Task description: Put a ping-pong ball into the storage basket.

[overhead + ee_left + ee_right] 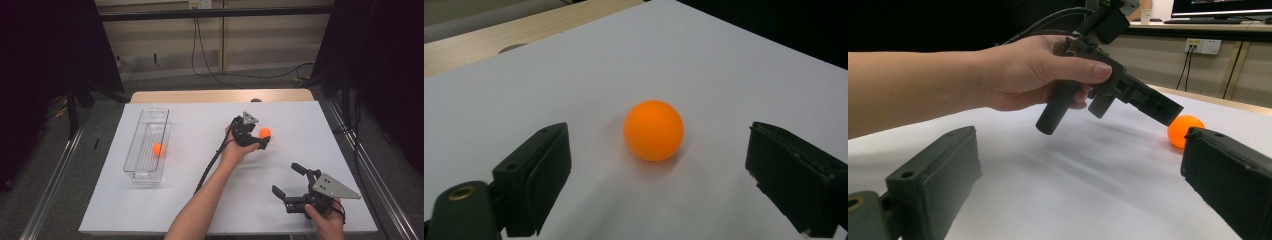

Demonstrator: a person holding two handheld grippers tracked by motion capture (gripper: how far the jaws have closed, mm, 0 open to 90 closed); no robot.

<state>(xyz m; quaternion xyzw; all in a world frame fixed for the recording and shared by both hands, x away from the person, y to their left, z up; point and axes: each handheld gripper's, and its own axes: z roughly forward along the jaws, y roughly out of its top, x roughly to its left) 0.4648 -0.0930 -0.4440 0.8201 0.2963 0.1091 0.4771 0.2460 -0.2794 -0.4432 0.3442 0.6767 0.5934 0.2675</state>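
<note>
An orange ball [265,132] [653,130] lies on the white table sheet [200,200], right of centre. My left gripper [260,141] [659,146] is held low behind it, jaws spread wide on either side of the ball and touching neither side. A second orange ball [158,149] rests inside a clear plastic tray [145,125] on the left. My right gripper [287,180] [1083,165] hovers near the front right corner, open and with nothing between its jaws. In the right gripper view the left gripper [1153,107] reaches toward the ball [1184,131].
The left forearm [210,195] crosses the sheet's middle, with the gripper's black cable trailing along it. Wooden table edge [220,95] runs along the back. Dark curtains and metal rails flank both sides.
</note>
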